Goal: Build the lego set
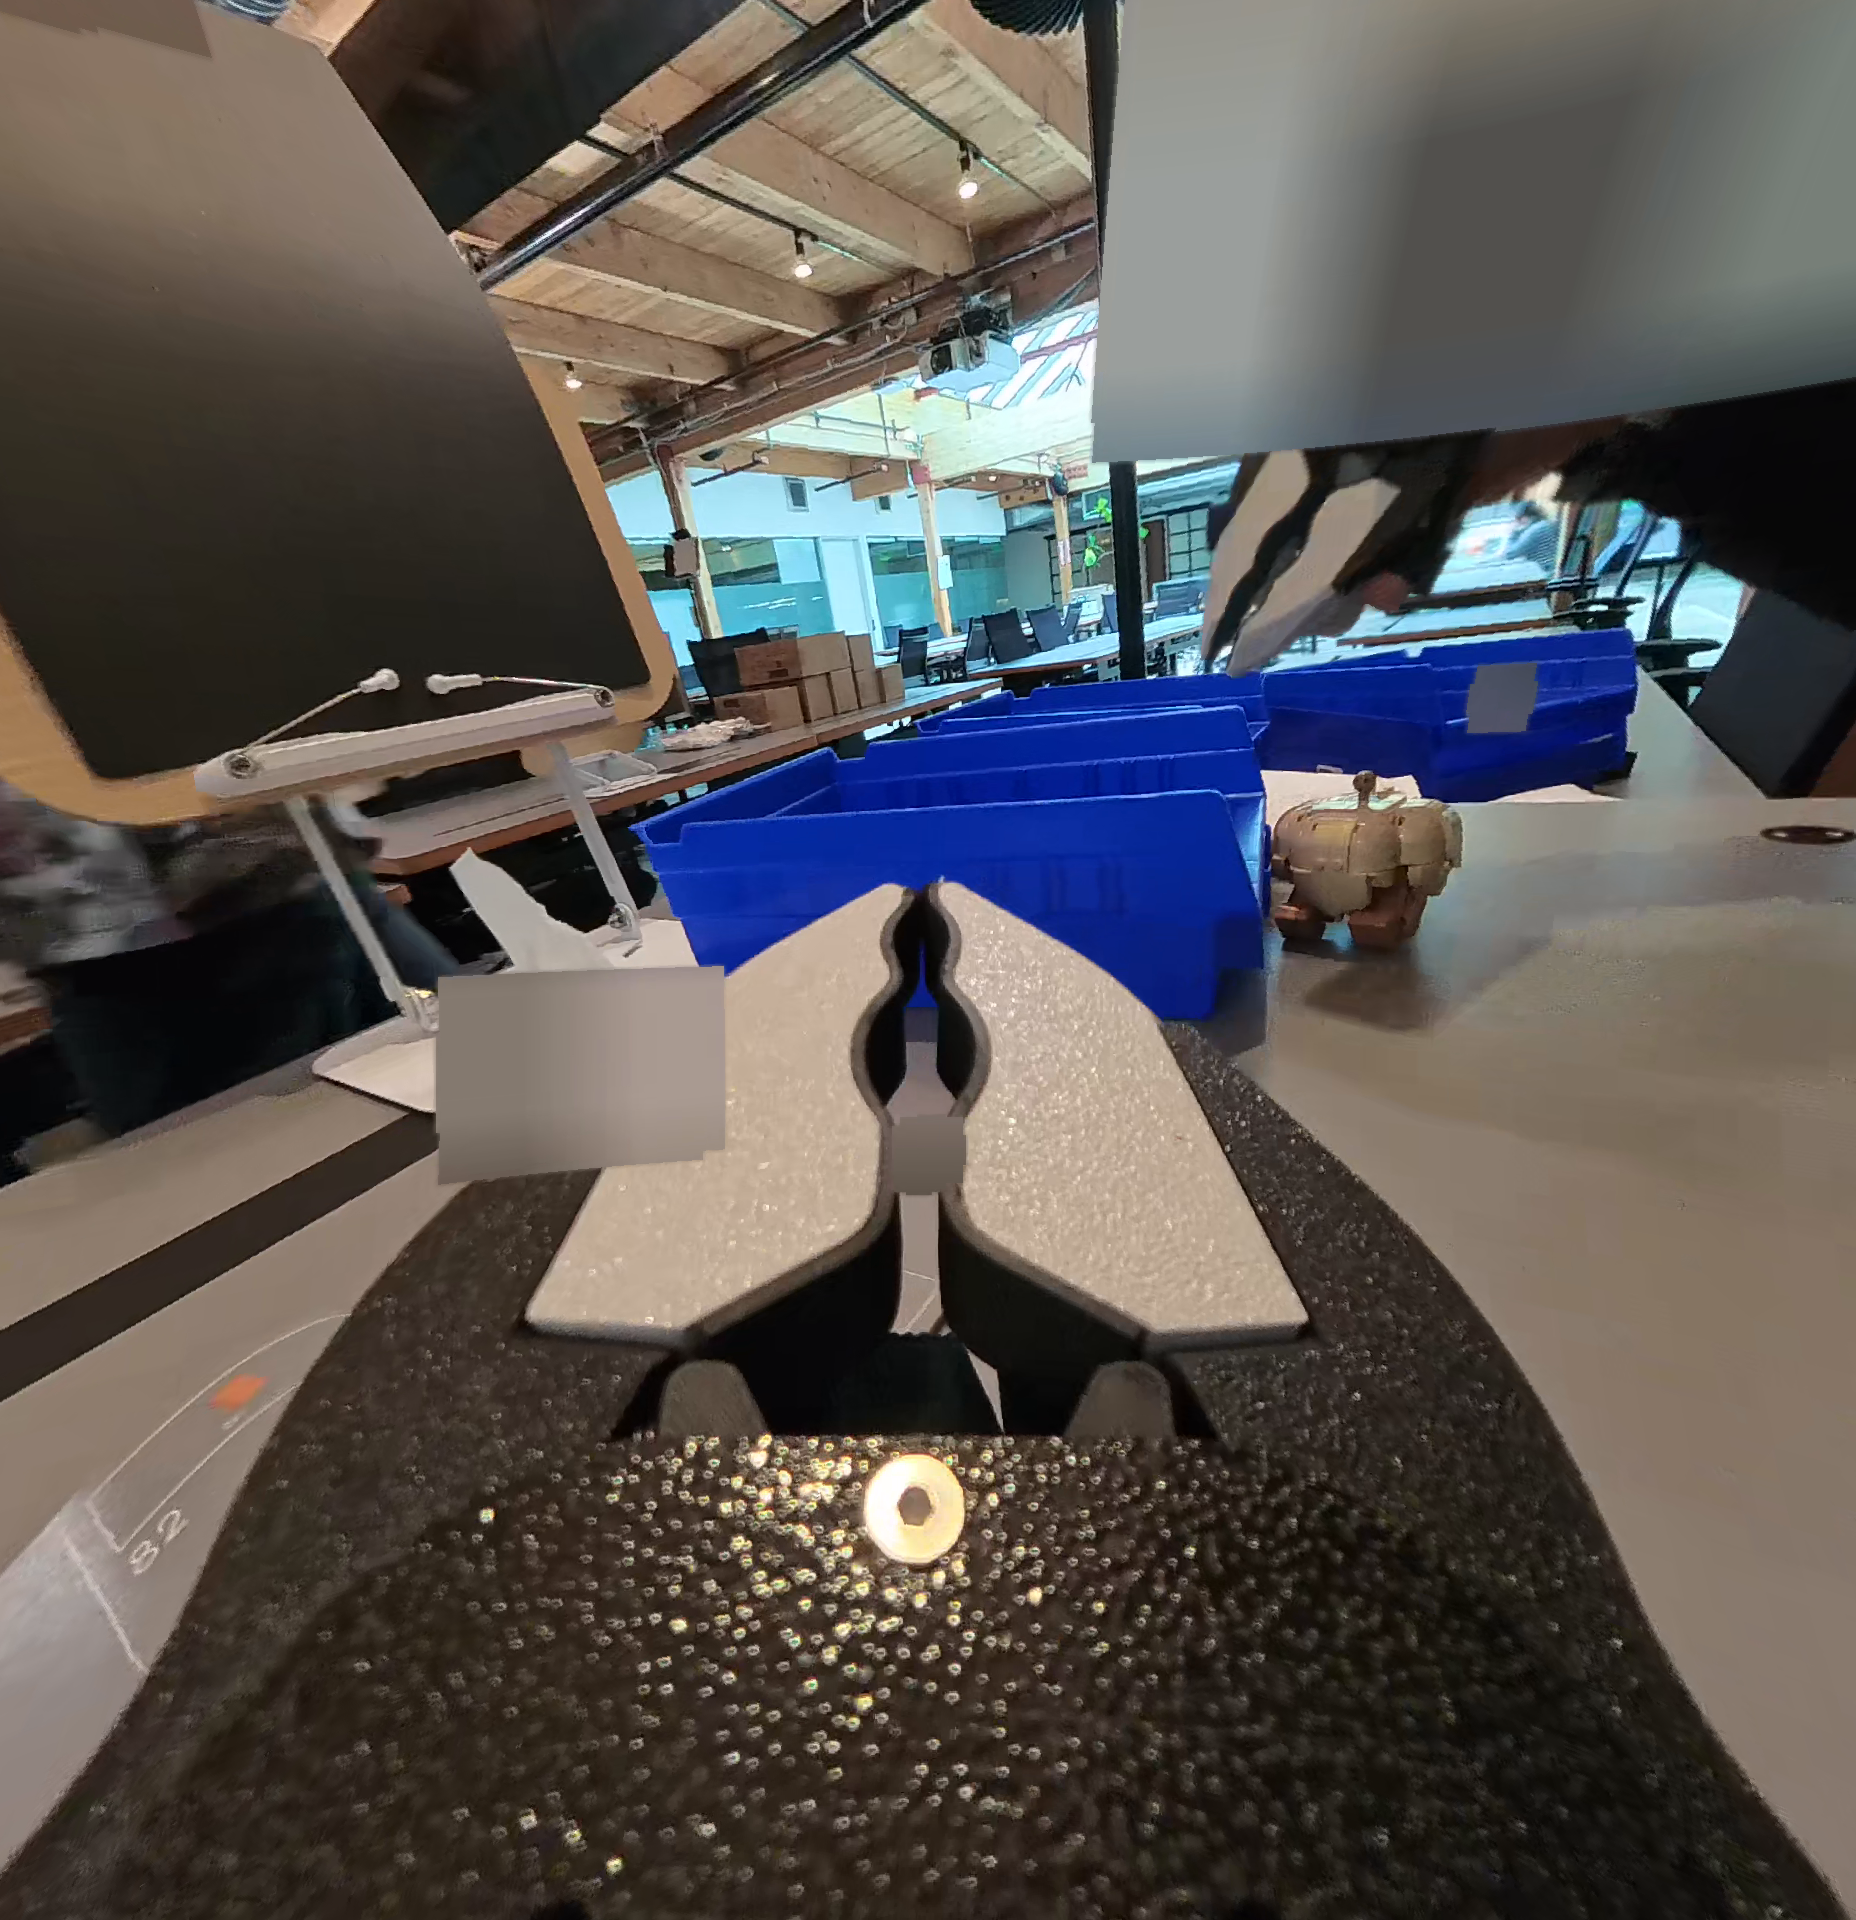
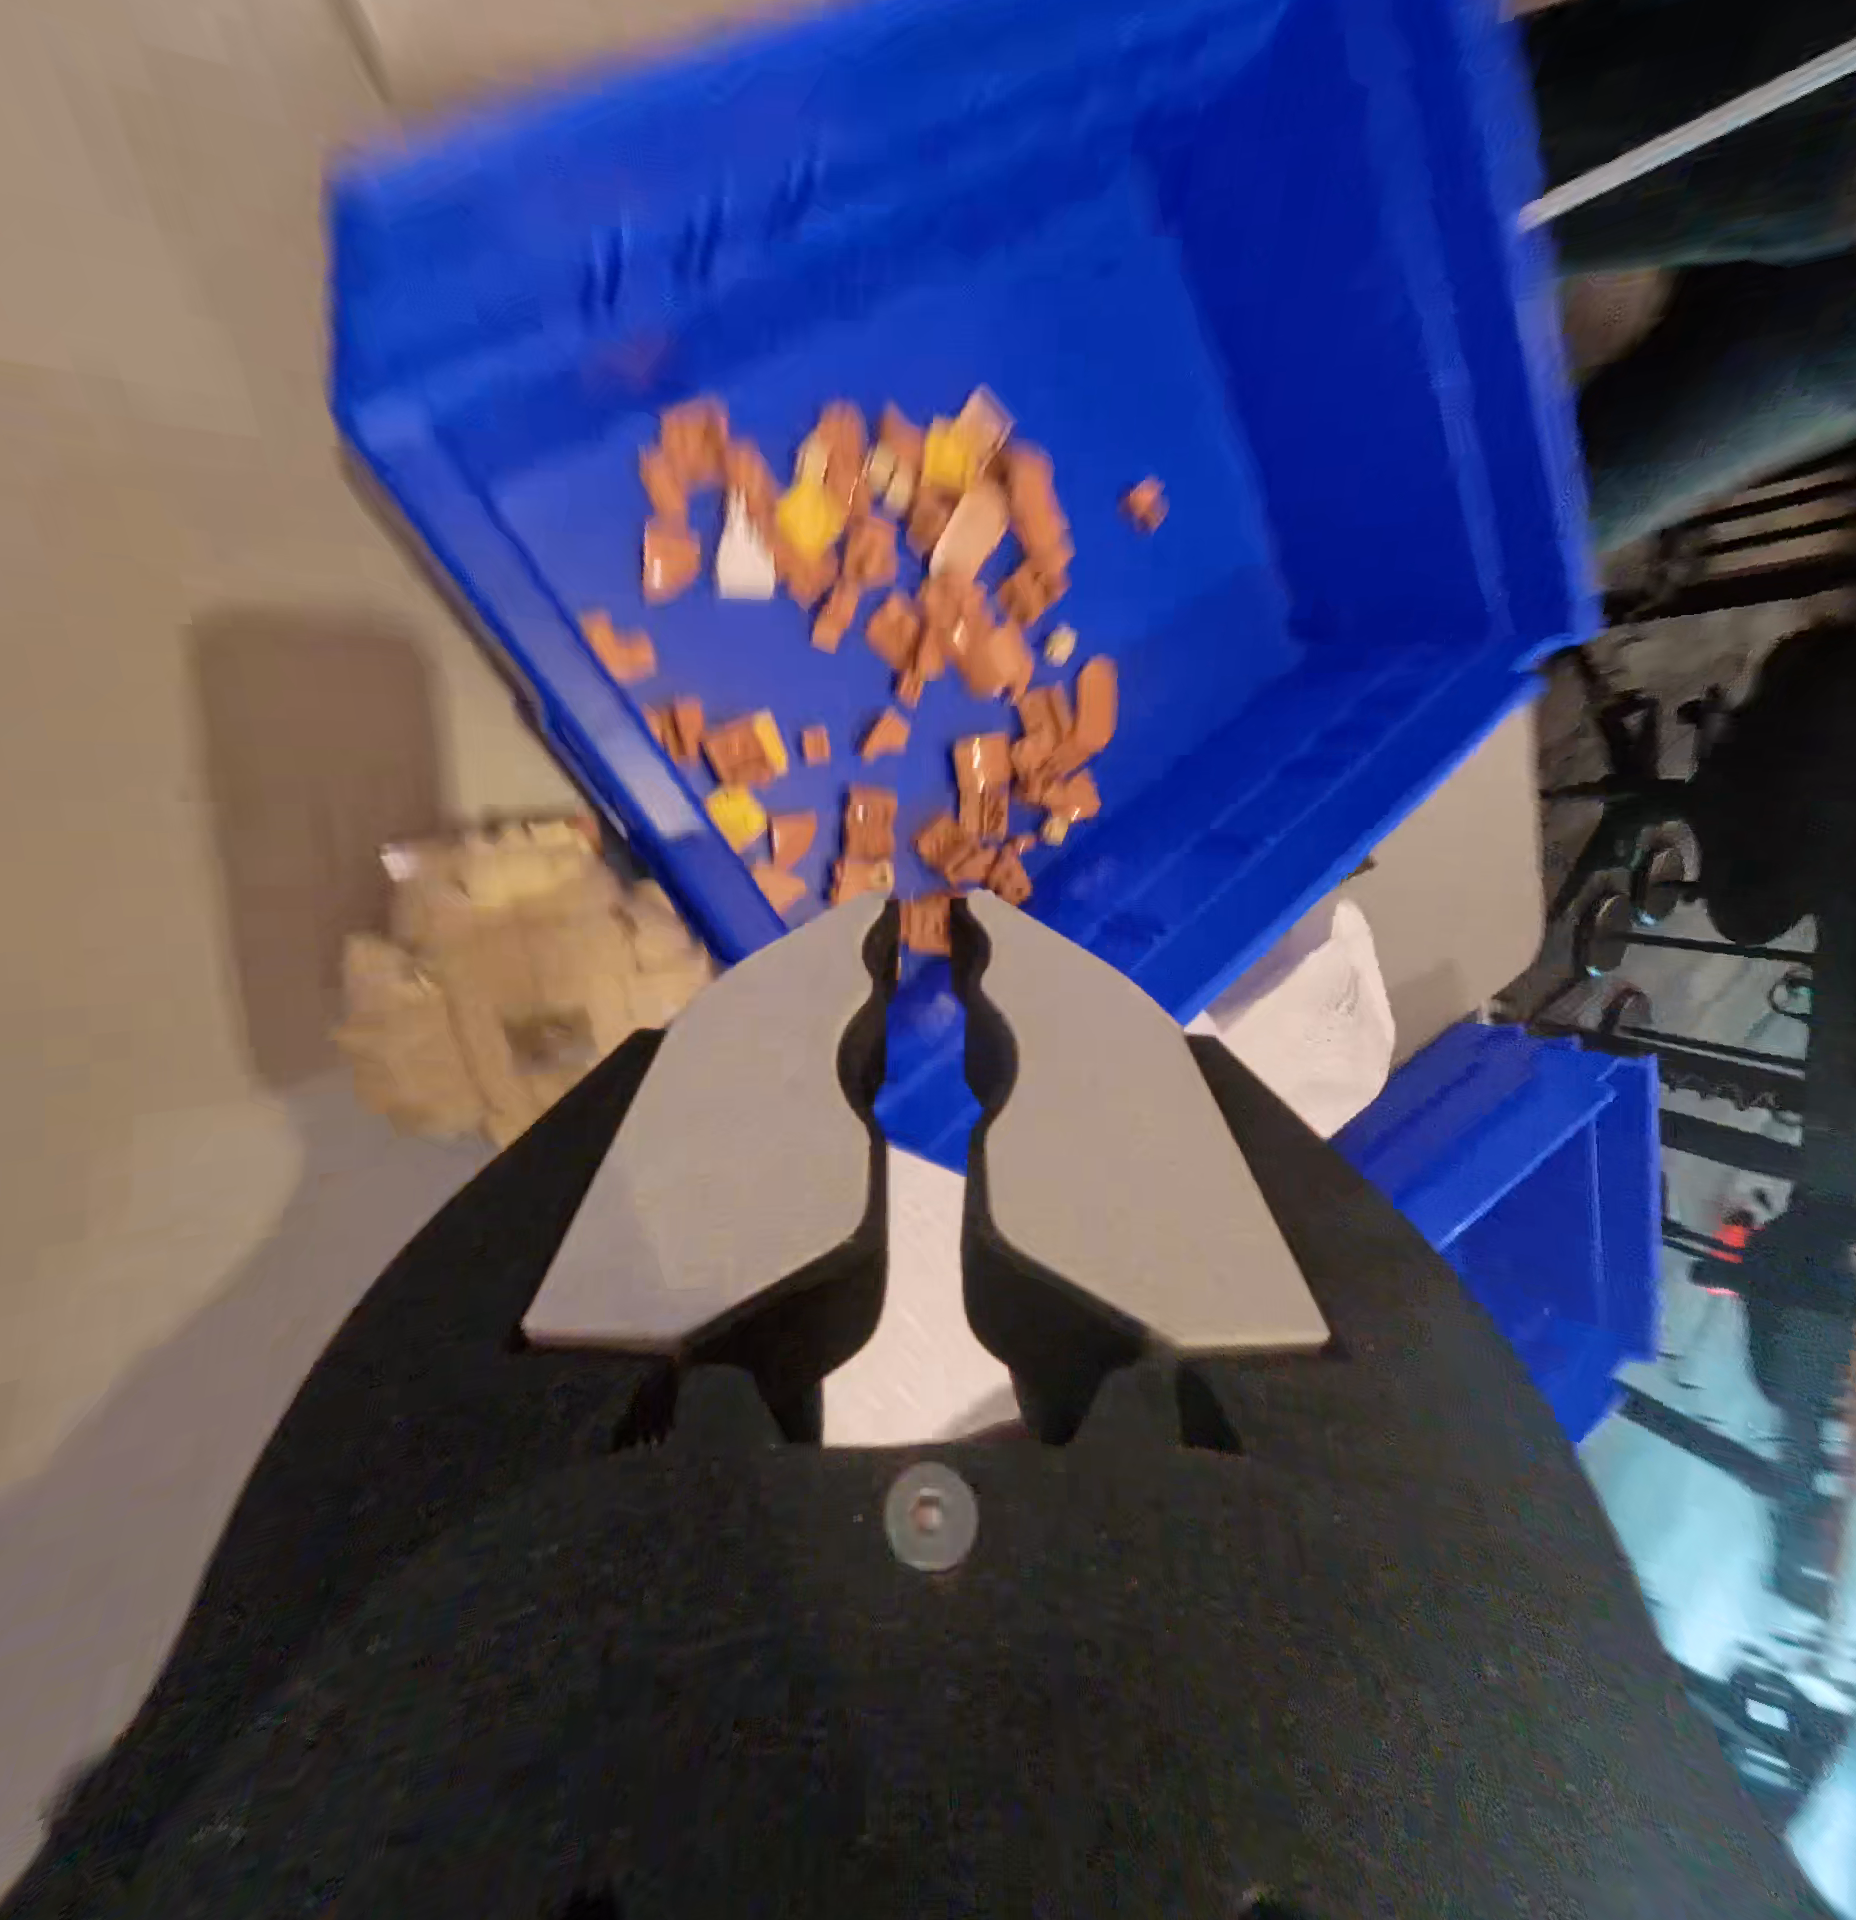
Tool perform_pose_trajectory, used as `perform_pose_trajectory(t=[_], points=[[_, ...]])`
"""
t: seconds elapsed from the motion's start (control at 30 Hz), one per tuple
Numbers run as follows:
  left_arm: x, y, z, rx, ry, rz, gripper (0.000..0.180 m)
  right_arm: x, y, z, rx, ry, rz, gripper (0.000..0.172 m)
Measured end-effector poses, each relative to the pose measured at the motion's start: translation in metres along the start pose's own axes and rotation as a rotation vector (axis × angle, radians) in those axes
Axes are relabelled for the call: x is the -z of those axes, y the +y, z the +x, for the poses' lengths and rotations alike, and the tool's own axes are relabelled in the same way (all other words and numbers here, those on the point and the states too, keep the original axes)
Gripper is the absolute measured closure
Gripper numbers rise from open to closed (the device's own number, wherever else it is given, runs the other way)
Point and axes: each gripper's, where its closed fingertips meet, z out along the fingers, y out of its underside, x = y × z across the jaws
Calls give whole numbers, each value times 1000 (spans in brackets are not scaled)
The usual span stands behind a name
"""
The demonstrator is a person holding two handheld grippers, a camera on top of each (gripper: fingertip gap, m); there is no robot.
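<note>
My left gripper [image 1: 929,896] is shut with nothing between its fingertips, low over the grey table [image 1: 1526,1143] and facing a blue bin [image 1: 799,894]. A tan and brown brick animal figure [image 1: 1365,852] stands to the right of that bin. My right gripper [image 2: 926,914] is shut on a small brown brick [image 2: 924,927] at the near edge of a blue bin [image 2: 1267,468]. That bin holds several loose brown and yellow bricks [image 2: 903,623]. The right wrist view is motion-blurred. The right gripper also shows, blurred, high in the left wrist view [image 1: 1241,644].
More blue bins [image 1: 1443,717] stand behind the figure. A dark screen on a white stand [image 1: 228,468] is at the left. In the right wrist view a blurred tan brick build [image 2: 488,987] lies left of the bin, with white paper [image 2: 1308,997] and another blue bin [image 2: 1526,1195] at the right. My hands' fingertips stand some 30 cm from each other.
</note>
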Motion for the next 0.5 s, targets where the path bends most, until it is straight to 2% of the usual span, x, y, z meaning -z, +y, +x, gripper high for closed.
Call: perform_pose_trajectory(t=[0.17,0.23,0.37,0.5], points=[[-4,3,-4,-23,-40,-23,180,-56,25,0,274,-278,-288,164],[-4,4,-4,-28,-45,-25,180,-74,29,13,337,-282,-359,162],[-4,4,-3,-29,-40,-25,180,-97,32,44,389,-250,-404,164],[-5,5,1,-35,-16,-34,180,-119,33,50,462,-268,-448,165]])
